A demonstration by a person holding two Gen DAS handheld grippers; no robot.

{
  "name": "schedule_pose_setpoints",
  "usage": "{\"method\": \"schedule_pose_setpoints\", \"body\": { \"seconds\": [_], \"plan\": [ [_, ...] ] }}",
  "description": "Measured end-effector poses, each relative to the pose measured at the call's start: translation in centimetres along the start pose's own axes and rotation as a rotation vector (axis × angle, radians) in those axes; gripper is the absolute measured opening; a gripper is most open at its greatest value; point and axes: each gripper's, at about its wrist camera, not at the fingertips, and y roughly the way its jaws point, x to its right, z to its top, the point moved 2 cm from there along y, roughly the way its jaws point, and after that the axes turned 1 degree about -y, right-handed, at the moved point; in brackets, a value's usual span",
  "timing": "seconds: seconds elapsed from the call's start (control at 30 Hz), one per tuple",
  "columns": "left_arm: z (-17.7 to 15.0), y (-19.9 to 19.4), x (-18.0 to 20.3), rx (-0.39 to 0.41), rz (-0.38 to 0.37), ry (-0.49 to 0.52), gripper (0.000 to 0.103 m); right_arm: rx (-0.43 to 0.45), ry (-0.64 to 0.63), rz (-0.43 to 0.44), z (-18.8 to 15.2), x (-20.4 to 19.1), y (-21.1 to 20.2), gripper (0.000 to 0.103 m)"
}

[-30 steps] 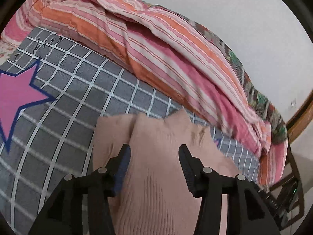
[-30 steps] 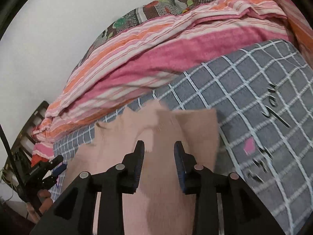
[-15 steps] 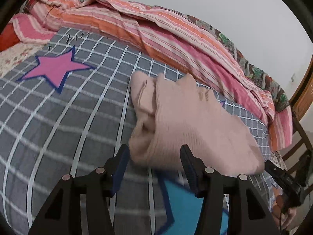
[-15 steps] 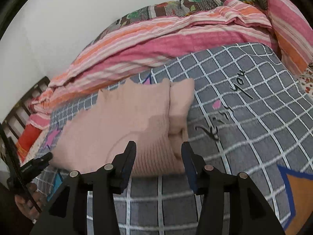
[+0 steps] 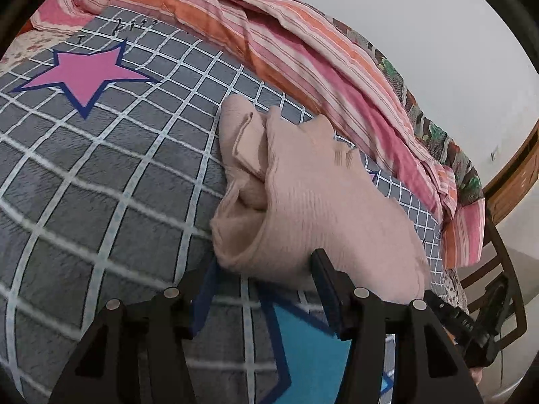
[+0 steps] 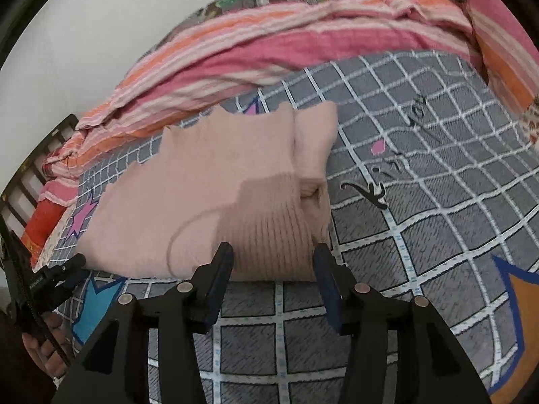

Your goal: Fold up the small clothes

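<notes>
A pale pink knit garment (image 5: 320,195) lies folded on the grey checked blanket (image 5: 101,185), with a sleeve tucked in at its left side. My left gripper (image 5: 264,264) is open at the garment's near edge, pads apart from the cloth. In the right wrist view the same garment (image 6: 202,181) lies ahead of my right gripper (image 6: 273,250). Its jaws are opening, the ribbed hem sits at the fingertips, and the pads do not press on it.
A pink and orange striped quilt (image 5: 303,43) is heaped along the wall side of the bed. The blanket (image 6: 421,219) carries star prints and black lettering. A wooden bed frame (image 5: 512,175) shows at the right. A hand (image 6: 40,346) holds the left gripper's handle.
Both grippers drew back toward me from over the garment, which now lies folded on the blanket. The right jaws widened and no longer hold cloth.
</notes>
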Motion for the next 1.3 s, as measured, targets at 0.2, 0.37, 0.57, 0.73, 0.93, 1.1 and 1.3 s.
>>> {"method": "schedule_pose_setpoints", "body": {
  "seconds": [0.2, 0.37, 0.57, 0.73, 0.93, 1.1, 1.3],
  "plan": [
    [1.0, 1.3, 0.0, 0.001, -0.011, -0.014, 0.053, -0.027, 0.072, 0.02, 0.8, 1.5, 1.8, 0.055],
    [1.6, 1.9, 0.1, 0.006, -0.007, -0.027, 0.051, -0.032, 0.071, 0.011, 1.7, 1.1, 3.1, 0.058],
    [1.6, 1.9, -0.3, 0.018, 0.013, -0.044, 0.033, -0.038, 0.052, -0.002, 1.9, 0.9, 3.6, 0.055],
    [1.7, 2.0, -1.0, -0.002, -0.052, -0.09, 0.014, -0.042, 0.046, 0.01, 1.7, 1.0, 3.6, 0.017],
    [1.4, 1.1, -0.4, 0.037, -0.047, -0.058, 0.011, -0.018, 0.078, 0.071, 1.8, 1.5, 3.0, 0.012],
    [0.8, -0.5, 0.0, 0.06, -0.048, -0.04, 0.011, 0.018, 0.084, 0.116, 1.6, 1.7, 1.4, 0.011],
    [-1.4, -3.5, 0.6, 0.078, -0.055, -0.013, 0.01, 0.04, 0.067, 0.154, 0.6, 1.6, -1.2, 0.011]
  ]
}}
